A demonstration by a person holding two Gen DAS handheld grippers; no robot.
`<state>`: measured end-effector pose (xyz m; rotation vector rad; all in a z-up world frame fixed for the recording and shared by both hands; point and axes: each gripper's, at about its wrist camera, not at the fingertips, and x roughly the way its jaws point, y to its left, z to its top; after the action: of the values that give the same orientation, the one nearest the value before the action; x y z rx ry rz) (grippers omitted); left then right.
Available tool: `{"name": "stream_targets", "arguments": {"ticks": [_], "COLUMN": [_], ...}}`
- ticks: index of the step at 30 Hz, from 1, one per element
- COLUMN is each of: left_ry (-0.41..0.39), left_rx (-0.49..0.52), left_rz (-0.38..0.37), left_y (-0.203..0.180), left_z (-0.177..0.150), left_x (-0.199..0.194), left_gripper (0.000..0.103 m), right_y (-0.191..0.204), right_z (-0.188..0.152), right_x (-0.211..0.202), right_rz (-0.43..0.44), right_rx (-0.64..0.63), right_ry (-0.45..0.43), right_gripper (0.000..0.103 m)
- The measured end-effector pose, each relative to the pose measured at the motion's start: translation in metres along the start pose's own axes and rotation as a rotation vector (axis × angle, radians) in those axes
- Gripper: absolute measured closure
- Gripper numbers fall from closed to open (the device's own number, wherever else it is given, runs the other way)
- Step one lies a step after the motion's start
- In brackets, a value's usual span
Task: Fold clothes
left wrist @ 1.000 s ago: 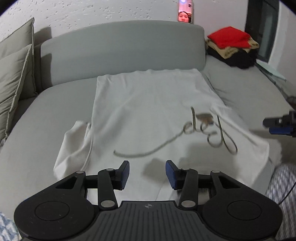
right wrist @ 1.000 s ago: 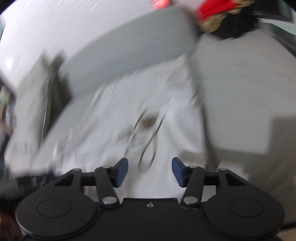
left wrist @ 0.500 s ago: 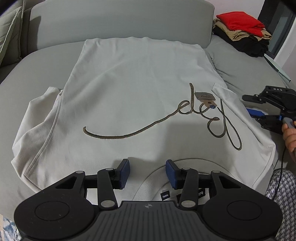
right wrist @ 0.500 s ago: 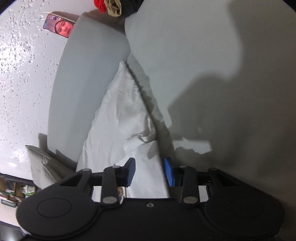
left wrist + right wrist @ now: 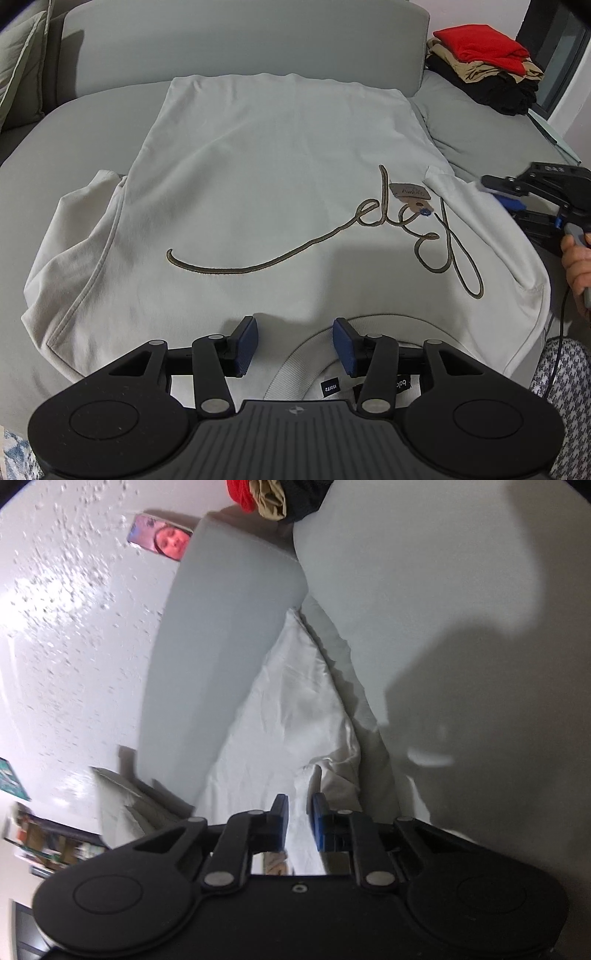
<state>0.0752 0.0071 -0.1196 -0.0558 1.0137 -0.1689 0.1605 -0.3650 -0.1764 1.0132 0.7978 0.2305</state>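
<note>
Now, surface: your cream sweatshirt (image 5: pixel 280 177) lies flat on the grey sofa (image 5: pixel 236 40).
Fingers: left gripper (image 5: pixel 294 341) released; right gripper (image 5: pixel 298 821) narrowed since 0.5 s ago around the sleeve (image 5: pixel 325 779); grasp uncertain.

Light: soft, even indoor light.
Shadows: a broad dark one on the sofa (image 5: pixel 461 635) at 3 o'clock, right view.
Sharpness: left view crisp; right view slightly smeared.
Edges: fisheye bending, black corners.
Glare: wall (image 5: pixel 55 602) washed out.

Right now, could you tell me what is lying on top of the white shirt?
A brown hang tag rests on the white shirt, over its script lettering. The sofa beneath is covered.
</note>
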Motion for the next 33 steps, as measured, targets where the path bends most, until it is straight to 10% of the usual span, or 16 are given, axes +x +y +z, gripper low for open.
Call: {"name": "stream_targets", "arguments": {"ticks": [3, 12, 19, 26, 30, 33], "left_ry": [-0.003, -0.042, -0.082, -0.191, -0.187, -0.101], "left_rx": [0.007, 0.066, 0.174, 0.078, -0.002, 0.071], "left_rz": [0.005, 0.018, 0.083, 0.140, 0.226, 0.198], "left_y": [-0.002, -0.017, -0.032, 0.009, 0.027, 0.014], "left_z": [-0.001, -0.012, -0.014, -0.024, -0.024, -0.037], "left_x": [0.000, -0.005, -0.006, -0.060, -0.049, -0.035], "left_gripper": [0.055, 0.056, 0.055, 0.055, 0.089, 0.100], "right_y": [0.018, 0.057, 0.038, 0.076, 0.094, 0.097], "right_z": [-0.007, -0.051, -0.059, -0.089, -0.121, -0.146], "right_x": [-0.015, -0.103, -0.084, -0.112, -0.081, -0.043], "right_rz": [-0.098, -0.399, -0.653, -0.642, -0.485, -0.520], "right_rx": [-0.095, -0.337, -0.376, -0.404, -0.553, -0.643], "right_ry": [-0.067, -0.436, -0.381, -0.367, -0.146, -0.018], "right_gripper": [0.101, 0.102, 0.101, 0.078, 0.090, 0.090]}}
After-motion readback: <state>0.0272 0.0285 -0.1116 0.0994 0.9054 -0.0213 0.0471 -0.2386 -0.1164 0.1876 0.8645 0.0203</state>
